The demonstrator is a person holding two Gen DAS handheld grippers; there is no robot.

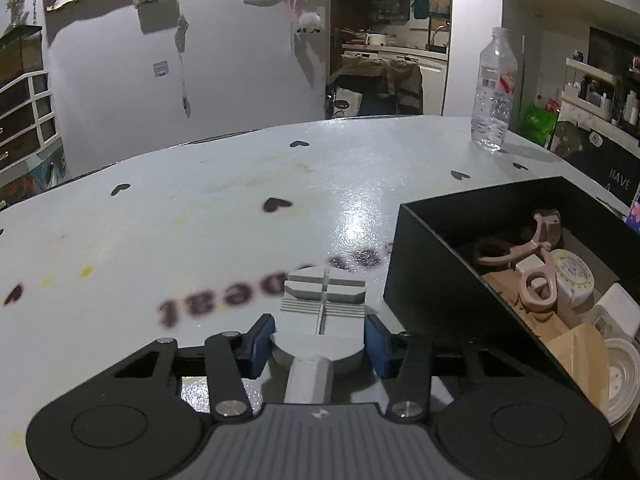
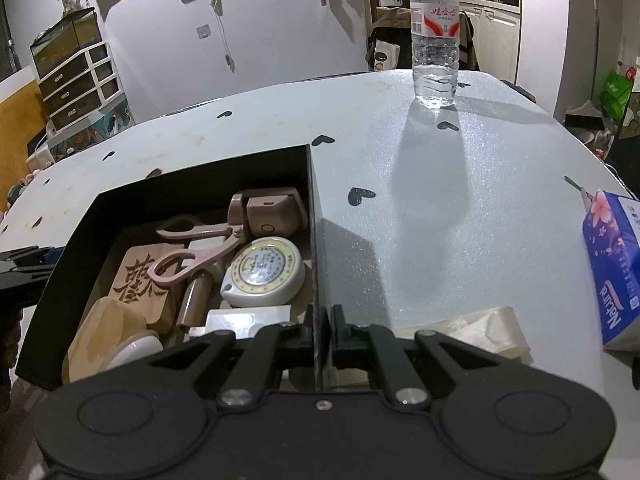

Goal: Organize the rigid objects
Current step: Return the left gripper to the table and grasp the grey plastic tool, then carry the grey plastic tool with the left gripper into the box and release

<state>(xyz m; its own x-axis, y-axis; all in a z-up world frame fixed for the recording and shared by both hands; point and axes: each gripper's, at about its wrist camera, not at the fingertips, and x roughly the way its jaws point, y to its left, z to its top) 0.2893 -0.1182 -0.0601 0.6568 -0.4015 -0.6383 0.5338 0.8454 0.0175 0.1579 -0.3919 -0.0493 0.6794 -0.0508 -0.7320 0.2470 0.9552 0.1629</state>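
Note:
My left gripper [image 1: 319, 340] is shut on a grey plastic tool [image 1: 324, 312] with a round base and a slotted head, held just above the white table left of the black box [image 1: 424, 280]. My right gripper [image 2: 320, 332] is shut on the box's right wall [image 2: 316, 240]. The box holds pink scissors [image 2: 192, 252], a round tape measure [image 2: 264, 272], a carved wooden block [image 2: 138, 280], a pink case [image 2: 272, 212] and other small items. The scissors [image 1: 516, 252] and tape measure [image 1: 572, 272] also show in the left wrist view.
A clear water bottle [image 2: 434, 40] stands at the table's far side, also in the left wrist view [image 1: 494, 92]. A blue tissue pack [image 2: 616, 272] and a roll of clear tape [image 2: 472, 332] lie right of the box. The table's far edge [image 2: 280, 84] curves.

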